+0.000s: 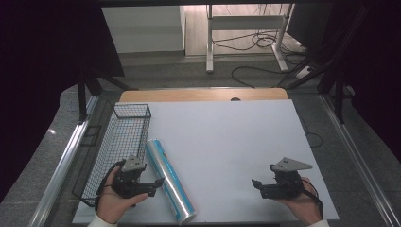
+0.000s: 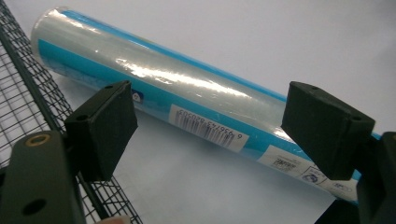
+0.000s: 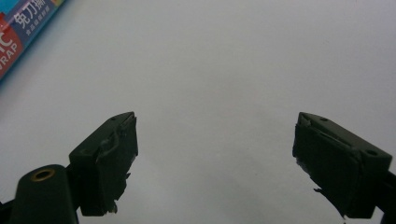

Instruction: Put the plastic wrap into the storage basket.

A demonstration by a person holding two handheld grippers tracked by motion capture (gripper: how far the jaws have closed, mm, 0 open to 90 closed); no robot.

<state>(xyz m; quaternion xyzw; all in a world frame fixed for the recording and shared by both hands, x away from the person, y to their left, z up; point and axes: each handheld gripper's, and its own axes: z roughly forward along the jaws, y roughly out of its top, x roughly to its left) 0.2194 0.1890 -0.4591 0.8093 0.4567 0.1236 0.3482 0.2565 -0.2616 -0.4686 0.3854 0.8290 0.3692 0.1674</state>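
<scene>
Lying on the white tabletop (image 1: 227, 142) just beside the empty wire basket (image 1: 124, 137), the shiny blue-and-clear cling wrap roll (image 1: 169, 178) sits untouched; both grippers' fingers (image 2: 105, 128) stand wide, holding nothing.

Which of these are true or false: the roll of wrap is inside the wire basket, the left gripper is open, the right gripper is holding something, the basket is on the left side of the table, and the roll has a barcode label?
1. The roll of wrap lies inside the wire basket. False: it lies on the white table just beside the basket.
2. The left gripper is open. True: its jaws stand apart in front of the roll without pressing on it.
3. The right gripper holds something. False: its jaws are open over bare table.
4. The basket stands at the table's left side in the high view. True.
5. The roll carries a barcode label. True.
</scene>
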